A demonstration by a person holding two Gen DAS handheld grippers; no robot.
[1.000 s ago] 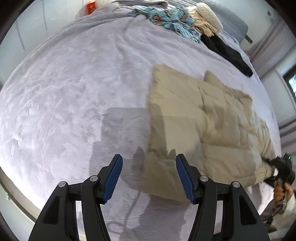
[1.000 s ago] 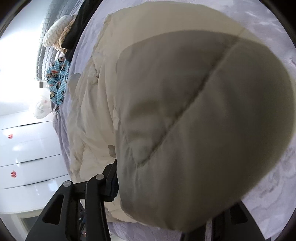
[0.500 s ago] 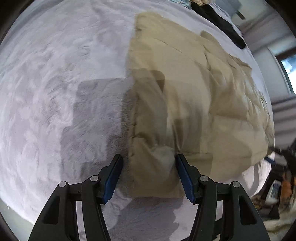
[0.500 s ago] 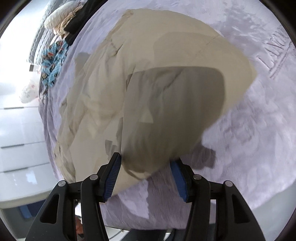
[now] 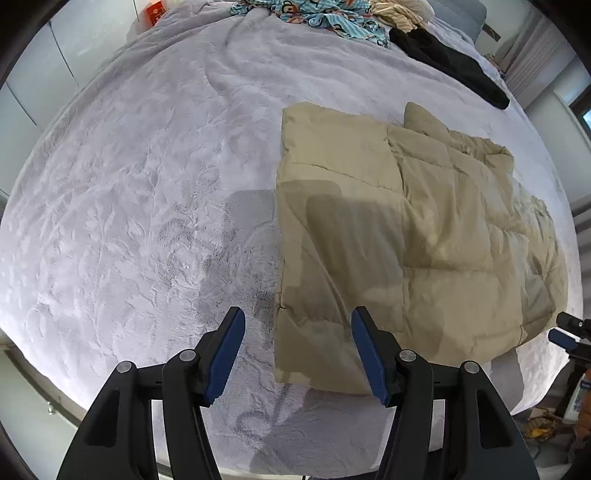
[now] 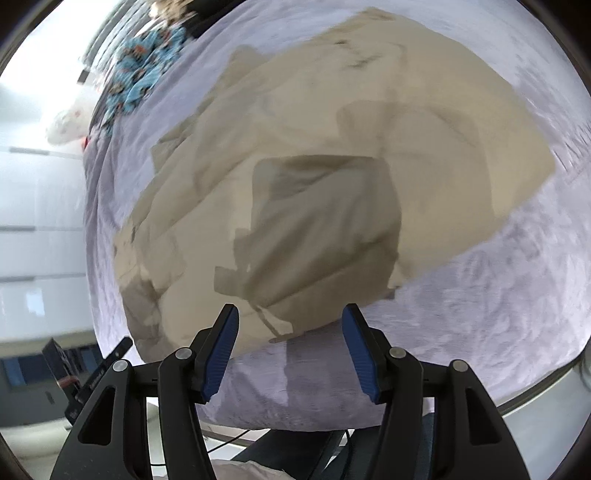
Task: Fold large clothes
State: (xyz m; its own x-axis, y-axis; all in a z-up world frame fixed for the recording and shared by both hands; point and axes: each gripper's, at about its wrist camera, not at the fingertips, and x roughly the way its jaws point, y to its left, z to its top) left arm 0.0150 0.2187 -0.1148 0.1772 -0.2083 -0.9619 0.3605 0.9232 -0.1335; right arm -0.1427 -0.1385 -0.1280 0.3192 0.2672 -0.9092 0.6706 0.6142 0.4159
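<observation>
Bedspread [image 5: 140, 192]: pale lilac and plush, filling my left view from 7 to 12 o'clock; bare of clothes on that side.
Left gripper [image 5: 297, 349]: released, jaws standing apart above the bed; nothing is pressed between my blue pads [image 5: 225, 354]. Its shadow falls across the cover and the coat's near edge.
Padded coat [image 5: 406, 236]: beige and quilted, folded into a long slab lying flat on the bedspread, running from the centre out to 4 o'clock in my left view. Its near corner shows between my left fingers but sits below them, untouched.
Spare clothes: a blue printed garment [image 5: 317, 14] at 12 o'clock, a cream one [image 5: 397, 13] just beside it, a black one [image 5: 447, 61] at 1 o'clock, all well apart from the coat.
Right gripper [image 6: 290, 350]: let go, jaws having just been opening, nothing between them; it hangs over the coat's [image 6: 332, 166] near end. That view is blurred. From the left camera it peeks in at 4 o'clock [image 5: 570, 332], beside the coat's far end.
</observation>
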